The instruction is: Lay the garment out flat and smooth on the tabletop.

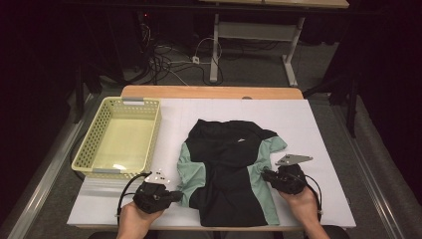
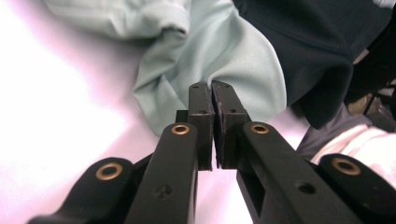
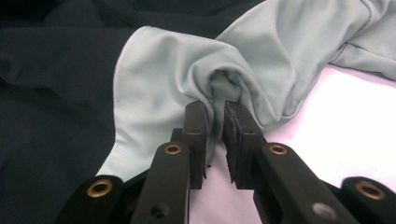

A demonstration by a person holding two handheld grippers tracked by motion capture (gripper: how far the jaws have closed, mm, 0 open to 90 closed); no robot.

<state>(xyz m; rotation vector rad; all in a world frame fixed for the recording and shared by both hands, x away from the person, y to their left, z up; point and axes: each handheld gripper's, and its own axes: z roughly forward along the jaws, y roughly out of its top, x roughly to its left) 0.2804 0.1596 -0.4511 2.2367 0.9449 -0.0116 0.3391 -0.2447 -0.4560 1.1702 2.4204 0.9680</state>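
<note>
High view first: a black and mint-green shirt (image 1: pixel 229 169) lies crumpled on the white surface (image 1: pixel 318 129), roughly in the middle and toward the near edge. To its left, well apart from it, stands a pale yellow basket (image 1: pixel 85 160) with a lattice wall. Beyond the far edge of the surface the floor carries a tangle of cables (image 1: pixel 169 62) beside the leg of another desk.

The person's hands come in from the near edge, one on each side of the shirt. The left gripper (image 1: pixel 174 195) sits at the shirt's lower left corner, just beside the green side panel. In the left gripper view, its jaws are pressed together with no gap to speak of, and a pinch of the mint-green cloth (image 2: pixel 243 79) gathers into a fold right at their tips, so it has the fabric clamped.

The right gripper (image 1: pixel 266 175) rests at the shirt's right edge, by the green panel under the sleeve. In the right gripper view its jaws stand a little apart, with a narrow gap between the pads; a bunched fold of green cloth (image 3: pixel 219 88) sits at the tips and dips between them, touching the left pad. Whether the pads still press on it I cannot tell.
</note>
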